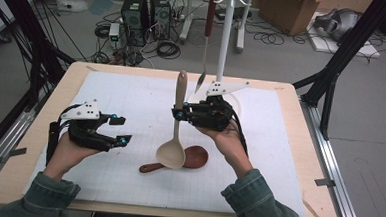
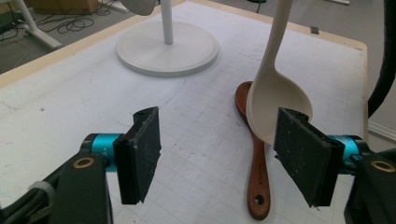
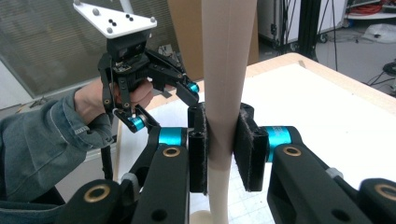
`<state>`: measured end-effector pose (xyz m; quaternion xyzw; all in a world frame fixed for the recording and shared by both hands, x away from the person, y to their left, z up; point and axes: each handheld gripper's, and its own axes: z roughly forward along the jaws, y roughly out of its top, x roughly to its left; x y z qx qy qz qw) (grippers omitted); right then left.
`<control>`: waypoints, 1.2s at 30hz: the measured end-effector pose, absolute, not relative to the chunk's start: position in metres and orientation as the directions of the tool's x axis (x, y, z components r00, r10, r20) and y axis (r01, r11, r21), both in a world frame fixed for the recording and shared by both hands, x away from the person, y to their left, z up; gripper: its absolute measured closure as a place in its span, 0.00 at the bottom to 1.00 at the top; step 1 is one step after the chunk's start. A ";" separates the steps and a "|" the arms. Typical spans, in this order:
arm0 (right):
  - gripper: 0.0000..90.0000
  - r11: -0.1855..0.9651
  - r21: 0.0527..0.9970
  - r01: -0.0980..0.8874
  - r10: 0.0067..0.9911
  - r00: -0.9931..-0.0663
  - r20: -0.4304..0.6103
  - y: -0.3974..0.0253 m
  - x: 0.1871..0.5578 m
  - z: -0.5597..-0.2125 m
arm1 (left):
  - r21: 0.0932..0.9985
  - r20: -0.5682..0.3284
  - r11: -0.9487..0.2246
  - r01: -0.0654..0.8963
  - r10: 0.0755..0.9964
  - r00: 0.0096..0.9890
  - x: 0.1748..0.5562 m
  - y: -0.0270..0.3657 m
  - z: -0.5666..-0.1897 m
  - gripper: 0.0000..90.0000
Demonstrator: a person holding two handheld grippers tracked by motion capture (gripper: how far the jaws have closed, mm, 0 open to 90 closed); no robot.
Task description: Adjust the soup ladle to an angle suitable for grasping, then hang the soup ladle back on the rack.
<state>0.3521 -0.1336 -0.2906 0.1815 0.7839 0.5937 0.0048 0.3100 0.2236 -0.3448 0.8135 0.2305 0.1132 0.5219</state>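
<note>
White gridded desk (image 1: 127, 185), cluttered lab floor behind. Left claw (image 1: 118, 130) released, idle near edge. Dark wooden spoon (image 1: 178, 160) flat mid-desk. Right claw (image 1: 178, 111) clenched on pale spoon (image 1: 175, 132) handle, upright, bowl just above desk. Keep vertical, lift toward white rack (image 1: 225, 40), hook handle hole.

Both forearms wear faded blue-green denim sleeves (image 1: 51, 191) with buttoned-looking cuffs. Each hand grips a black, skeletal two-jaw tool: the left gripper (image 1: 117, 130) and the right gripper (image 1: 176, 112) share teal anodised collars, brass-ringed pivot holes (clearest in the gripper views), flat black padded jaws, white three-cornered top plates with dark dots, and trailing black cables.
</note>
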 end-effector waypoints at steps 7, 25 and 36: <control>0.86 0.236 0.933 0.272 0.307 -0.932 0.194 -0.143 0.357 -0.281 | 0.899 -0.060 -0.347 0.268 0.508 0.859 0.312 0.226 -0.347 0.30; 0.86 0.255 0.926 0.278 0.321 -0.928 0.190 -0.150 0.365 -0.271 | 0.902 -0.044 -0.341 0.265 0.538 0.842 0.312 0.233 -0.342 0.27; 0.86 0.259 0.920 0.295 0.339 -0.919 0.199 -0.157 0.372 -0.267 | 0.904 -0.043 -0.335 0.265 0.546 0.837 0.312 0.237 -0.342 0.25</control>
